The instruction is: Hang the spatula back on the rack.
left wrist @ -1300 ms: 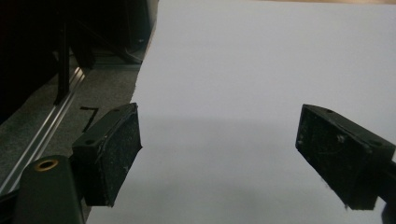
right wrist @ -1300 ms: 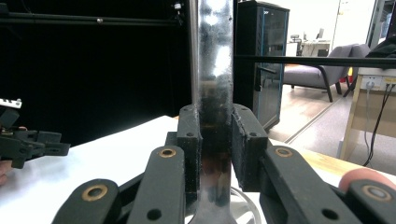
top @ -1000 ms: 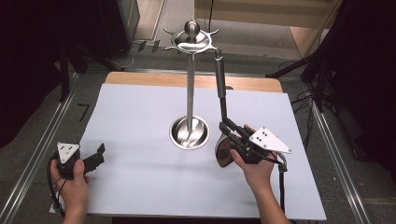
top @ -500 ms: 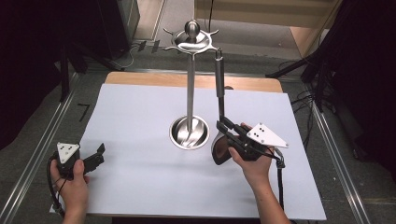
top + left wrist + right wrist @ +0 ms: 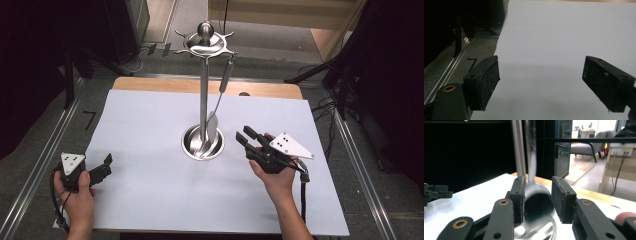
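Item: utensil stand (image 5: 203,95), centre of the white tabletop (image 5: 150,200), round base dish low in the frame's middle.

Item: 1 ladle (image 5: 215,117) hanging from the top rack (bowl just above the dish), blurred in the right gripper view.

Item: right hand-held gripper (image 5: 246,137), right of the base; jaws have just been opening, nothing clamped, ladle bowl (image 5: 537,202) beyond them.

Item: left hand-held gripper (image 5: 106,162), lower left, open and empty.

Risk: a freed ladle may swing; a nudge from the nearby jaws could unhook it.
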The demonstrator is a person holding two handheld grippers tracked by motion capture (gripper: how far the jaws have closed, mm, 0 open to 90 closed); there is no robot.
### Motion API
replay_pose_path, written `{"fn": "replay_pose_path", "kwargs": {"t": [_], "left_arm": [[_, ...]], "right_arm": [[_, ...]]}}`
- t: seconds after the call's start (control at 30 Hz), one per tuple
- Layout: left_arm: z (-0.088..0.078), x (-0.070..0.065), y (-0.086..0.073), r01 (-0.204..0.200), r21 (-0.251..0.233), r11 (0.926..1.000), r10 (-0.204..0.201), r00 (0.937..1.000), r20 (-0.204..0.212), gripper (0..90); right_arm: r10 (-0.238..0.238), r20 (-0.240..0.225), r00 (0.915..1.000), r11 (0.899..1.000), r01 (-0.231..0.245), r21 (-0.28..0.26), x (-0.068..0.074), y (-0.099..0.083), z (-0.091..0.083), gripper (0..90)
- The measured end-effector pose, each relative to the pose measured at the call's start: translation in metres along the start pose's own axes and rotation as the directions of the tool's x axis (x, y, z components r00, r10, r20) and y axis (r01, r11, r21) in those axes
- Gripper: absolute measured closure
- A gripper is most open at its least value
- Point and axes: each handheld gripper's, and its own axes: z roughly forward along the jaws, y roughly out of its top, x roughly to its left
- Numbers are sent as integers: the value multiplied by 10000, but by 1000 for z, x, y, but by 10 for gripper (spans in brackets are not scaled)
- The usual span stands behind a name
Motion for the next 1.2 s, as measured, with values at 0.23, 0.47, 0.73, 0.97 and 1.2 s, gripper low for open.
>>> {"fn": "replay_pose_path", "kwargs": {"t": [0.23,0.47,0.73,0.97,1.2], "left_arm": [[0,0,0,1,-2,10000,-1,10000,-2,153],[0,0,0,-22,-11,10000,22,10000,16,153],[0,0,0,-46,4,10000,46,10000,17,153],[0,0,0,-23,12,10000,23,10000,8,153],[0,0,0,9,54,10000,-9,10000,-8,154]], "right_arm": [[426,671,9968,9984,-450,354,-15,-6,-12,457],[582,2155,9748,9939,-769,795,-33,-17,-24,156],[683,3396,9381,9876,-1118,1101,-50,-31,-40,140],[571,3908,9187,9844,-1170,1313,-62,-38,-50,145],[735,4176,9057,9812,-1407,1323,-79,-44,-68,150]]}}
